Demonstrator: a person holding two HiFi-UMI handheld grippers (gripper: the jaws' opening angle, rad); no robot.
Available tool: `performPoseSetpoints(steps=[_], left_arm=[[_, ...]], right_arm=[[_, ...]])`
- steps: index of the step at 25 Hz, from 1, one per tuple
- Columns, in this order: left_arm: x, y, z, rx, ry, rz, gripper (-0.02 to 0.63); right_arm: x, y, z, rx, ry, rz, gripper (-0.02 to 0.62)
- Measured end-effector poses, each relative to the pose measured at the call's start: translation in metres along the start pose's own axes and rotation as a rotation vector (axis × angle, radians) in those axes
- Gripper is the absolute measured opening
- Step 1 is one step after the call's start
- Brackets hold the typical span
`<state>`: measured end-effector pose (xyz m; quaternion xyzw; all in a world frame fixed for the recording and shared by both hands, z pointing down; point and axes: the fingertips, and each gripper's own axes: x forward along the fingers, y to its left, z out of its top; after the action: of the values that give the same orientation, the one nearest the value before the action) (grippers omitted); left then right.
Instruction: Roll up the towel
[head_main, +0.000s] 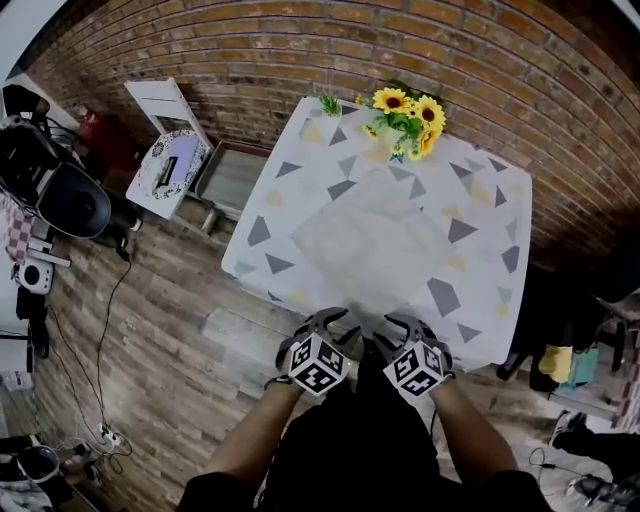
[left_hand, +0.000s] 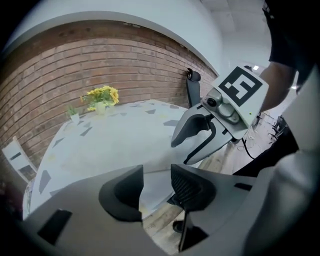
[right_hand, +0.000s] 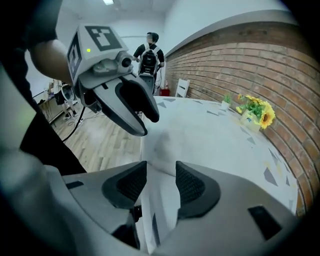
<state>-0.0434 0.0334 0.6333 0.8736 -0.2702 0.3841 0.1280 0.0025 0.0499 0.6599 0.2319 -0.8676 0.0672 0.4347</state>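
Observation:
A pale towel (head_main: 372, 238) lies flat and spread out in the middle of the table (head_main: 482, 205), which wears a white cloth with grey and yellow triangles. Both grippers hover side by side at the table's near edge, short of the towel. My left gripper (head_main: 336, 324) (left_hand: 156, 187) is open, with nothing between its pads. My right gripper (head_main: 394, 328) (right_hand: 161, 185) is open too; only the hanging edge of the cloth shows through its gap. Each gripper appears in the other's view, the right gripper (left_hand: 200, 135) and the left gripper (right_hand: 132, 107).
A vase of sunflowers (head_main: 408, 118) and a small green plant (head_main: 329, 103) stand at the table's far edge by the brick wall. A white chair (head_main: 170, 150), black equipment (head_main: 60, 195) and floor cables (head_main: 105, 330) are at the left. A person (right_hand: 149, 52) stands far back.

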Motion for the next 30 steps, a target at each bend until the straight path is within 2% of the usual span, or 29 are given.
performPoseSetpoints(steps=[4, 8, 15, 19, 23, 26, 29, 30], left_arm=[[0.005, -0.004, 0.003, 0.083, 0.02, -0.022, 0.173], [0.01, -0.005, 0.006, 0.173, 0.041, -0.029, 0.178], [0.025, -0.012, 0.014, 0.275, 0.073, -0.082, 0.183], [0.034, -0.014, 0.017, 0.323, 0.089, -0.102, 0.178], [0.035, -0.011, 0.021, 0.316, 0.076, -0.107, 0.078], [0.035, -0.011, 0.022, 0.257, 0.067, -0.142, 0.038], [0.036, -0.011, 0.023, 0.142, 0.065, -0.221, 0.031], [0.036, -0.011, 0.022, 0.106, 0.067, -0.248, 0.031]], right_arm=[[0.008, -0.001, -0.004, -0.046, 0.022, -0.003, 0.163], [0.004, -0.008, 0.003, -0.042, -0.001, 0.012, 0.038], [-0.008, -0.021, 0.022, -0.001, -0.037, 0.094, 0.031], [-0.013, -0.029, 0.031, 0.064, -0.056, 0.141, 0.031], [-0.02, -0.034, 0.038, 0.116, -0.052, 0.165, 0.031], [-0.024, -0.031, 0.036, 0.099, -0.032, 0.171, 0.041], [-0.027, -0.023, 0.034, 0.055, -0.024, 0.194, 0.134], [-0.025, -0.021, 0.033, 0.044, -0.024, 0.191, 0.148]])
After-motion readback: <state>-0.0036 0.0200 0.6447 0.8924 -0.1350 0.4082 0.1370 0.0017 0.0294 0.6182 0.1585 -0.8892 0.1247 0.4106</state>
